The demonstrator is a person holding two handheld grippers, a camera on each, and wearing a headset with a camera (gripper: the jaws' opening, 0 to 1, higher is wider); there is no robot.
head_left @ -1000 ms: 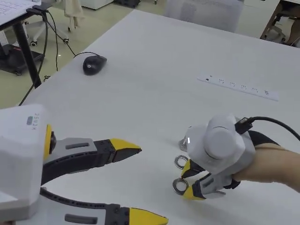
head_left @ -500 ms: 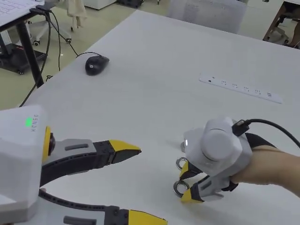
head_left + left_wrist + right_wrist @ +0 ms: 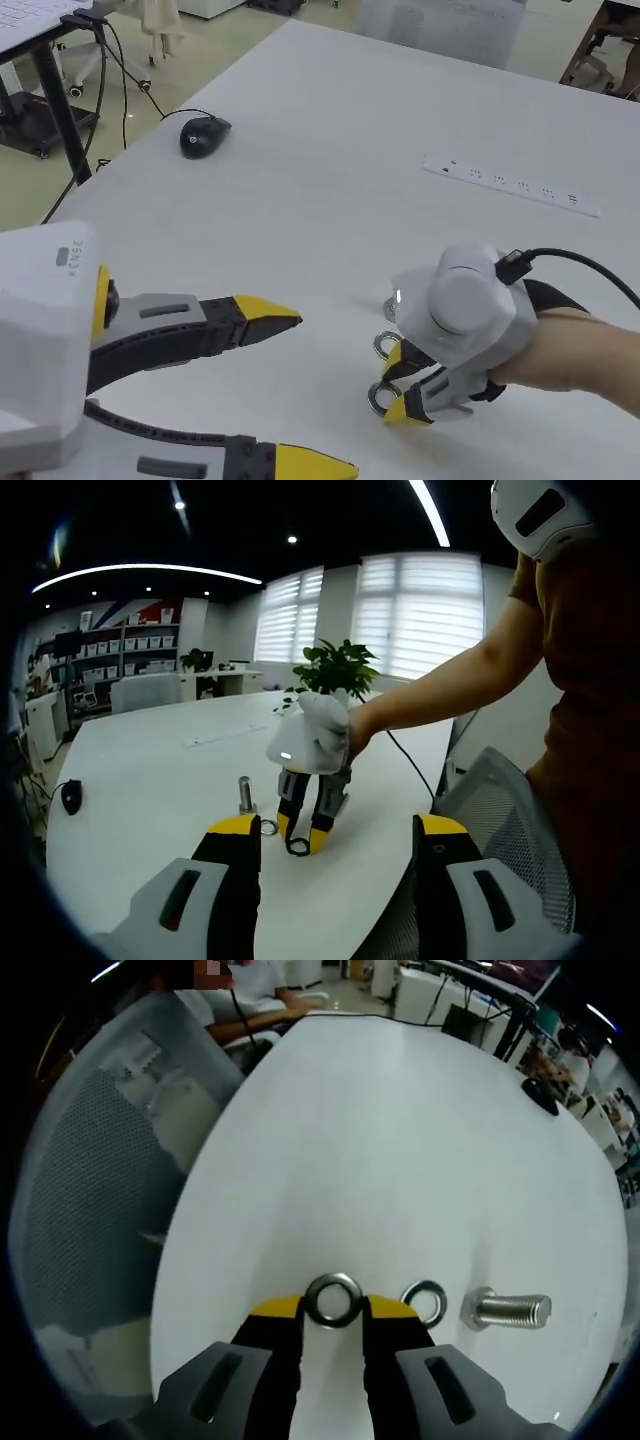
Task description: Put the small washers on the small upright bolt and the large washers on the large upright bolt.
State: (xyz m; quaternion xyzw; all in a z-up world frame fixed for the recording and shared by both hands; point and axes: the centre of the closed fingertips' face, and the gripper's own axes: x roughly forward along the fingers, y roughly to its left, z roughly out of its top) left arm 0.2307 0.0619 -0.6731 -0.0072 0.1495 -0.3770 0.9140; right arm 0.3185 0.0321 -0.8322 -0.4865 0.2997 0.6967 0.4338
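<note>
Yellow tips mark both tools, and we begin at the lower left of the head view. There our left gripper (image 3: 320, 393) hangs over the white table (image 3: 300, 210) with its jaws spread wide and nothing between them. We judge it is held back there to stay clear of the work. In the upper left a black mouse (image 3: 204, 137) sits well apart from anything that matters. Moving right, our right gripper (image 3: 392, 385) points down at the table in the lower right of that frame. Its own view shows why: the jaws are pinched on opposite edges of the held washer (image 3: 333, 1300), which sits at bottom centre with its hole left free, as it should be for threading over a shank. Whether it has left the table we cannot tell. Just right of it the loose washer (image 3: 425, 1303) lies flat, and right again is the bolt (image 3: 508, 1310), close beside that washer. The bolt looks sideways there because of the camera's roll, but the left gripper view shows it standing upright. We cannot tell whether this bolt is the small or the large one, nor which size the washers are. Far off, in the upper right of the head view, a white power strip (image 3: 512, 185) lies out of the way.
</note>
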